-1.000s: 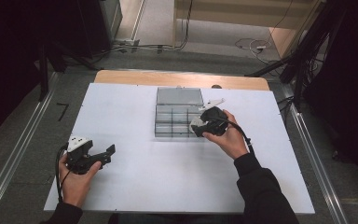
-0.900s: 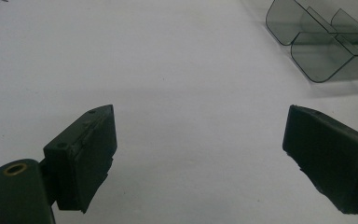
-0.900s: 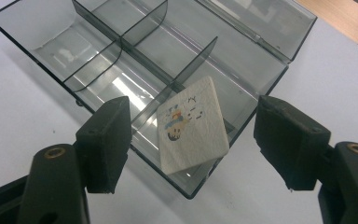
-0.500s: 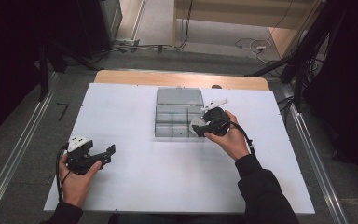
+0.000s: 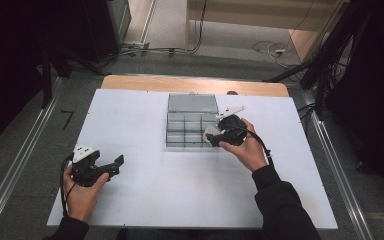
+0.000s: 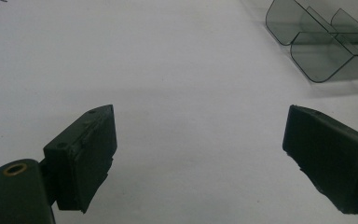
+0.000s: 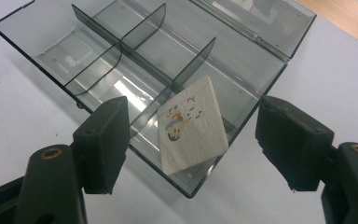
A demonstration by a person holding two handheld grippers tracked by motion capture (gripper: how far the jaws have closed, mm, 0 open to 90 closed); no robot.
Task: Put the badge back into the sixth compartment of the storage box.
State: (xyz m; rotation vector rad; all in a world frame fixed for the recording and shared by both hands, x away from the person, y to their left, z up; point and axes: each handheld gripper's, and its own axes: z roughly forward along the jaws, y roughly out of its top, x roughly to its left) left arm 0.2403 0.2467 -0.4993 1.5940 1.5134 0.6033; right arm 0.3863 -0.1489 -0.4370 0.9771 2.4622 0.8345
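Currently the right tongs [image 7: 191, 140], jaws just opening and clear of the white printed square tile [image 7: 193, 128], could knock it askew in the smoky clear plastic divided box [image 7: 42, 44] on withdrawal; the left tongs [image 6: 198, 158] gape empty.

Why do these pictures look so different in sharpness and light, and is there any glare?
High view: dim, dark surroundings, the white table bright. Left gripper view: near jaws soft, table washed out. Right gripper view: the clear box catches pale reflections on its floor, yet the printed white tile leaning inside stays readable; the right gripper casts a soft shadow.
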